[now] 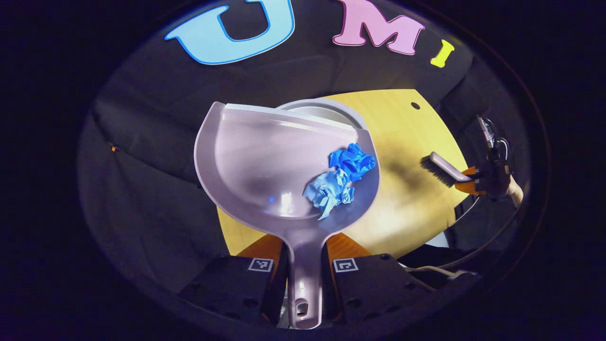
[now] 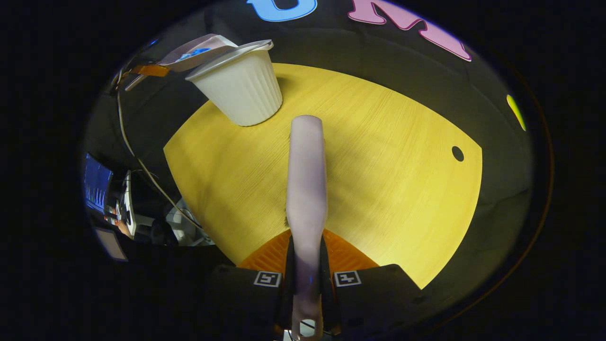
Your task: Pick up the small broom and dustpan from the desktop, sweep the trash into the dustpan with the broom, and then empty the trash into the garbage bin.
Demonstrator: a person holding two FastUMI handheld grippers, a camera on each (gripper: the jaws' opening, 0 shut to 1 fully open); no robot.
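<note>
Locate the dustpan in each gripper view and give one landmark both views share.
Left gripper view: the dustpan sits centre frame, handle clamped in the left tool, blue crumpled trash inside.
Right gripper view: the dustpan is at upper left, tilted over the white garbage bin.
Shared landmark: the yellow desktop with its small dark hole.

The desk [image 2: 378, 156] has a yellow wood-grain top with a rounded edge. Near its far right edge sits a small dark round hole [image 2: 458, 153], seen in the left gripper view too [image 1: 415, 105]. Off the desk's near left corner, lower down, stands a lit blue screen [image 2: 96, 182] among some pale equipment too small to make out. A thin cable [image 2: 137, 161] runs past the desk's left edge toward that equipment.
</note>
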